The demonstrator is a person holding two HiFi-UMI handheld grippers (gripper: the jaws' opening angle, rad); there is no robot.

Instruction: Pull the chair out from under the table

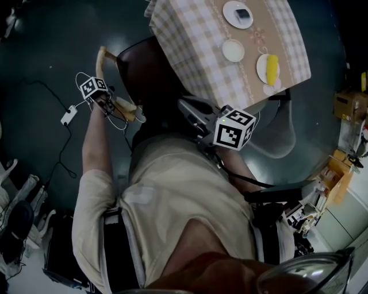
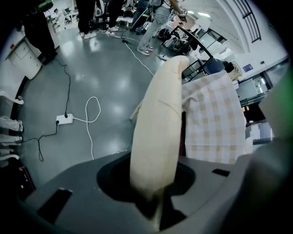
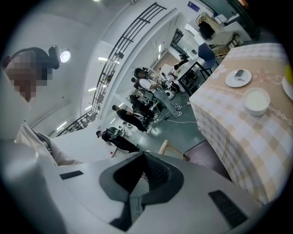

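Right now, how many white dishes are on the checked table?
3: a plate with something dark at the far end, a bowl in the middle, a plate with something yellow near the corner. More may lie out of view.

- The tablecloth (image 1: 195, 63) hides most of your chair (image 1: 146, 63) seat.
- In your left gripper view, the backrest's (image 2: 158, 128) lower end disappears between the jaws.
- The object on the far plate (image 1: 229, 12) is too small to identify.
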